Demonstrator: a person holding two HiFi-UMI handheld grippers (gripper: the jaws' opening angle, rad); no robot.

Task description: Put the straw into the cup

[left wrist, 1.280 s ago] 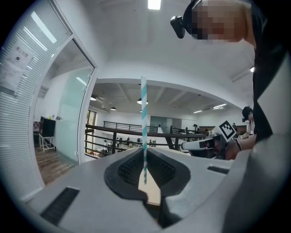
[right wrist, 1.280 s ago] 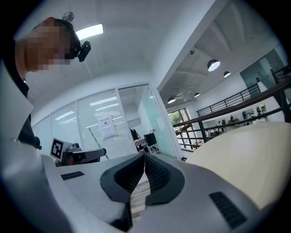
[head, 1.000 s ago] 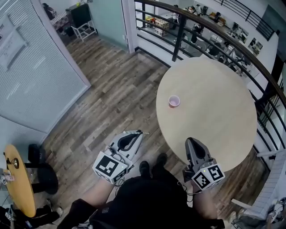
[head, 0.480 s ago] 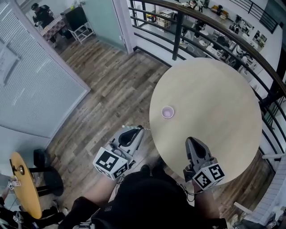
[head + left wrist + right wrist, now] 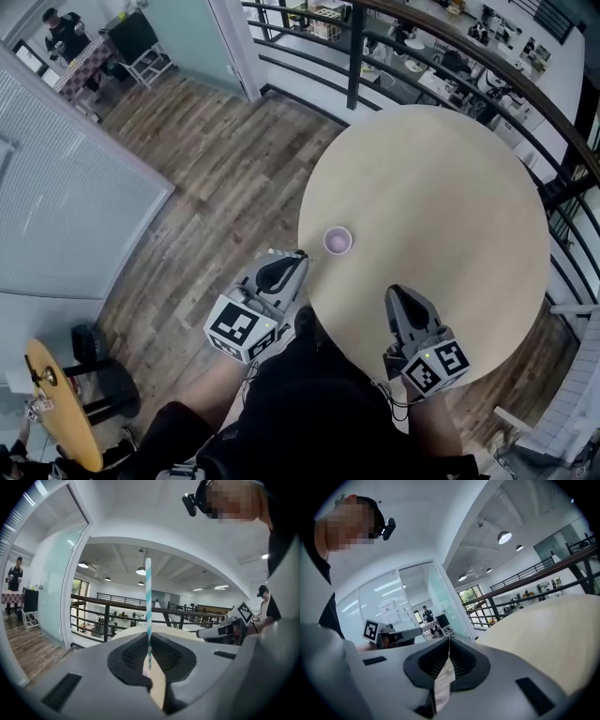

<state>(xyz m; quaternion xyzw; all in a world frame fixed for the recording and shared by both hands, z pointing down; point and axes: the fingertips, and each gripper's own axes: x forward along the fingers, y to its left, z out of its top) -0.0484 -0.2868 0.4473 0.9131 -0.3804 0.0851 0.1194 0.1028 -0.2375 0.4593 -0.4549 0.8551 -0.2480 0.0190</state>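
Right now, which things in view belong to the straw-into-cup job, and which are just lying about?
Job in hand:
- striped straw, clamped upright in the left gripper
- pink cup
- round table that the cup stands on

Not involved:
- right gripper, shut and empty
- yellow side table
- railing
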